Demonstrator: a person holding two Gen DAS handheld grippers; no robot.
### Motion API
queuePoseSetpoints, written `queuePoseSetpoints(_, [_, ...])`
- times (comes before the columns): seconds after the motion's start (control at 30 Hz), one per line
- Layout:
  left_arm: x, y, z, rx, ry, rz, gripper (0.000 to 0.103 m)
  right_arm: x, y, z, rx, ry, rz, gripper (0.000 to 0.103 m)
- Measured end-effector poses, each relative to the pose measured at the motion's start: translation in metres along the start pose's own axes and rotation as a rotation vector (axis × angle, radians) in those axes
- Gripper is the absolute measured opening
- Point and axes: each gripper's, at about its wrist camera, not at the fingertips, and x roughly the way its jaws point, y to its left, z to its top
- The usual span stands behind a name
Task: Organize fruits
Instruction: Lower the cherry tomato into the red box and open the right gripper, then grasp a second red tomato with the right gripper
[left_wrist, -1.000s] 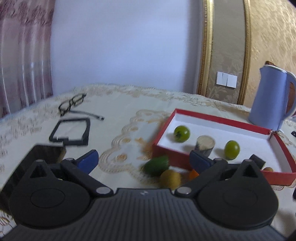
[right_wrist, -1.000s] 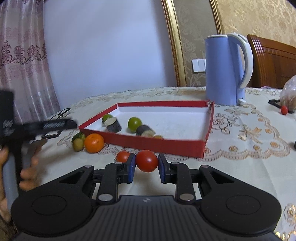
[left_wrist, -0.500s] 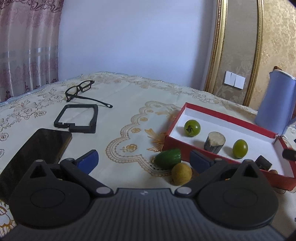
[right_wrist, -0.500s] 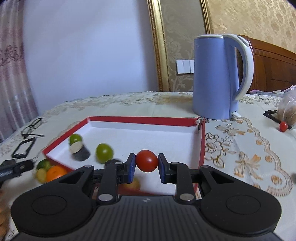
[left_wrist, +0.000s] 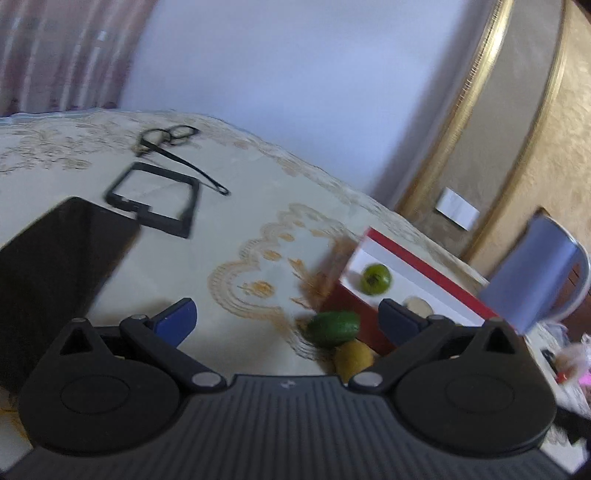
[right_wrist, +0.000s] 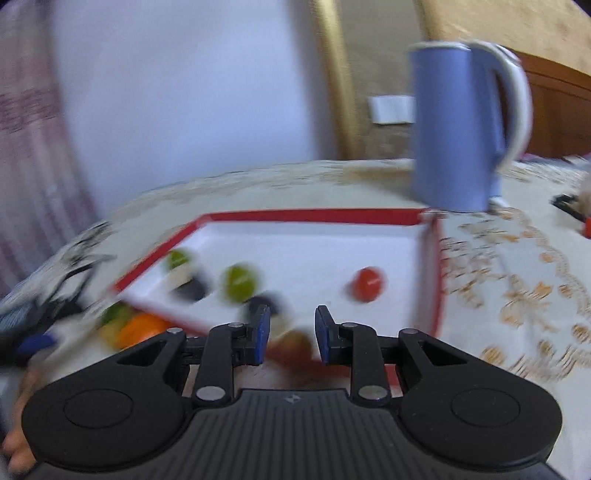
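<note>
A red tomato (right_wrist: 367, 283) lies free on the white floor of the red-rimmed box (right_wrist: 314, 215), ahead and right of my right gripper (right_wrist: 291, 325). Its jaws are opening and the pads press on nothing; a blurred reddish fruit (right_wrist: 295, 345) shows lower down behind the gap. Two green fruits (right_wrist: 240, 282) and dark pieces (right_wrist: 192, 288) sit in the box's left part. My left gripper (left_wrist: 286, 314) stands wide open over the tablecloth. Near its right finger, outside the box (left_wrist: 417, 258), lie a green oblong fruit (left_wrist: 334, 326) and a yellow fruit (left_wrist: 352, 358). An orange (right_wrist: 142, 328) lies there too.
A blue kettle (right_wrist: 458, 125) stands behind the box's far right corner. Glasses (left_wrist: 168, 136), a black frame (left_wrist: 155, 199) and a dark flat phone (left_wrist: 55, 258) lie on the cloth at the left. A hand (right_wrist: 14, 443) shows at the lower left.
The tomato has left the right gripper's jaws and now lies in the box; the jaws have parted a little. The left gripper has rolled, tilting its view, and moved closer to the green fruit.
</note>
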Motion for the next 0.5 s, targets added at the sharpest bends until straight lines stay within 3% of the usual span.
queuePoseSetpoints(0.03, [0.000,-0.003,0.000,0.015,-0.007,0.026,0.103,-0.006,0.006,-0.007,-0.011,-0.007,0.029,0.032])
queuePoseSetpoints(0.1, [0.000,-0.009,-0.001,0.051,-0.014,0.052,0.103,-0.013,0.017,-0.018,-0.023,-0.004,0.072,0.057])
queuePoseSetpoints(0.17, [0.000,-0.015,-0.002,0.077,-0.018,0.074,0.103,-0.018,0.029,-0.029,-0.078,-0.026,0.067,0.065])
queuePoseSetpoints(0.23, [0.002,-0.014,-0.002,0.073,-0.005,0.094,0.103,-0.016,0.041,-0.036,-0.180,-0.025,0.009,0.065])
queuePoseSetpoints(0.3, [0.004,-0.009,-0.001,0.042,0.007,0.067,0.103,-0.013,0.051,-0.040,-0.251,-0.015,-0.028,0.065])
queuePoseSetpoints(0.5, [0.007,-0.007,0.001,0.029,0.021,0.084,0.103,-0.003,0.055,-0.038,-0.293,0.028,-0.032,0.064])
